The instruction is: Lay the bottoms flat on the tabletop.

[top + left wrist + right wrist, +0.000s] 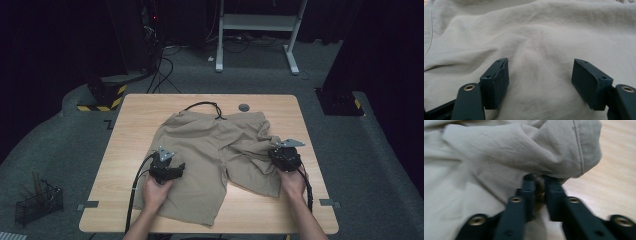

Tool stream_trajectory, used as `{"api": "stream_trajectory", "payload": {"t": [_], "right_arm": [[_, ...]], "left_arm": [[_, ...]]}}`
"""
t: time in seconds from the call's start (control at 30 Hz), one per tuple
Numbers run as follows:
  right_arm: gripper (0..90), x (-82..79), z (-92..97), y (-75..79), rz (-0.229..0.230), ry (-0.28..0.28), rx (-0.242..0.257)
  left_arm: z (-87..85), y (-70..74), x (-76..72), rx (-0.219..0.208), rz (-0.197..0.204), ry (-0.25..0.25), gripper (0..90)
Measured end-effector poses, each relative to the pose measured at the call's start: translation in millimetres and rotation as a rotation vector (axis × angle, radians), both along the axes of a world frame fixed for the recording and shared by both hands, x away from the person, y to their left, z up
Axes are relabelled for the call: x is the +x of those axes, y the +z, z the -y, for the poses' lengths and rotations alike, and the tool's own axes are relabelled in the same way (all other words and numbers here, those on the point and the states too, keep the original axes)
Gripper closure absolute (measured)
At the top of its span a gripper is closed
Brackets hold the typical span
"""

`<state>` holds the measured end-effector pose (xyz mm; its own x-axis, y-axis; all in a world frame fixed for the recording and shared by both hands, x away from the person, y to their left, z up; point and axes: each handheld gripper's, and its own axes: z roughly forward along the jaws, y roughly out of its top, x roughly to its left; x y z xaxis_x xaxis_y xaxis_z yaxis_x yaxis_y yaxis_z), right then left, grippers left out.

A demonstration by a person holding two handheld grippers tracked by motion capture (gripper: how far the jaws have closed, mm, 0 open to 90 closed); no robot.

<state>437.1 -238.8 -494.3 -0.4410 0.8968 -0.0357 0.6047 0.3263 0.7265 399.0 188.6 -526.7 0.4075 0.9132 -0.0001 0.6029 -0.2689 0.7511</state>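
Note:
A pair of khaki shorts (215, 145) lies spread on the wooden table (135, 150), waistband toward the far edge, with a black drawstring (205, 106) looping off the waist. My left gripper (171, 165) rests on the left leg of the shorts; in the left gripper view its jaws (540, 77) stand wide open over smooth cloth (536, 32), nothing between the pads. My right gripper (285, 156) is at the right side of the shorts. In the right gripper view its jaws (539, 181) are nearly together, pinching a raised, hemmed fold of the shorts (536, 150), with bare table (616, 170) to the right.
A small grey round disc (243, 107) sits on the table near the far edge. On the floor, a wire basket (37, 202) stands at the left, a black-and-yellow striped base (102, 97) at the far left, and a white table frame (260, 30) behind.

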Motion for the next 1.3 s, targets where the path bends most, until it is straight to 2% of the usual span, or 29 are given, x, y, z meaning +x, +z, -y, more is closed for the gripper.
{"api": "stream_trajectory", "payload": {"t": [0.07,0.13,0.17,0.2,0.23,0.3,0.37,0.53,0.63,0.7,0.8,0.93,1.0,1.07,1.13,1.17,1.23,1.27,1.3], "right_arm": [[62.9,-9.9,3.7,3.2,-0.006,0.023,0.036],[59.0,-20.3,4.2,2.9,-0.012,0.027,0.006],[59.2,-23.7,4.8,0.6,-0.034,0.029,-0.007],[62.0,-26.6,5.6,-2.8,-0.060,0.028,-0.014],[68.5,-28.8,6.5,-6.8,-0.079,0.038,-0.030],[85.2,-34.5,7.3,-10.3,-0.106,0.082,-0.031],[88.5,-43.8,4.5,-6.4,-0.085,0.131,-0.033],[88.2,-77.6,-11.6,8.4,-0.041,0.212,0.032],[86.6,-94.6,-30.9,-4.0,-0.095,0.297,-0.013],[78.2,-102.3,-36.8,-10.2,-0.090,0.317,-0.022],[68.2,-103.2,-30.4,-3.6,-0.039,0.261,0.025],[65.1,-96.6,-10.7,9.2,0.025,0.152,0.079],[64.4,-92.2,-1.3,10.7,0.024,0.093,0.089],[58.7,-86.9,2.4,7.4,0.014,0.045,0.084],[48.2,-78.9,-2.0,1.3,-0.022,0.047,0.077],[46.7,-75.0,-5.9,-2.2,-0.024,0.042,0.057],[47.2,-66.2,-12.1,-8.0,-0.034,0.027,0.048],[52.3,-61.5,-14.7,-10.0,-0.045,0.022,0.053],[64.4,-57.8,-17.6,-11.5,-0.038,0.025,0.035]], "left_arm": [[0.1,0.0,0.0,0.001,0.000,0.001,30.1],[0.2,0.0,-0.1,0.001,0.000,0.001,30.1],[0.2,0.0,-0.1,0.001,0.000,0.001,30.1],[0.2,0.0,-0.1,0.001,0.000,0.001,30.1],[0.2,0.0,-0.1,0.001,0.000,0.001,30.0],[0.2,0.0,-0.1,0.001,0.000,0.001,30.1],[0.2,0.0,-0.1,0.001,0.000,0.001,30.0],[0.2,0.0,-0.2,0.002,0.000,0.002,30.0],[0.3,0.0,-0.2,0.002,0.000,0.002,30.0],[0.2,0.1,-0.2,0.002,0.000,0.002,30.0],[0.2,0.0,-0.2,0.002,0.000,0.002,30.0],[0.2,0.1,-0.2,0.002,0.000,0.002,30.0],[0.3,0.0,-0.2,0.002,0.000,0.002,30.0],[0.2,0.0,-0.2,0.002,0.000,0.002,30.0],[0.2,0.1,-0.1,0.002,0.000,0.002,30.0],[0.2,0.0,-0.1,0.002,0.000,0.002,30.0],[0.2,0.0,-0.1,0.001,0.000,0.002,30.0],[0.2,0.0,-0.1,0.002,0.000,0.002,30.0],[0.2,0.0,-0.2,0.001,0.000,0.002,30.0]]}}
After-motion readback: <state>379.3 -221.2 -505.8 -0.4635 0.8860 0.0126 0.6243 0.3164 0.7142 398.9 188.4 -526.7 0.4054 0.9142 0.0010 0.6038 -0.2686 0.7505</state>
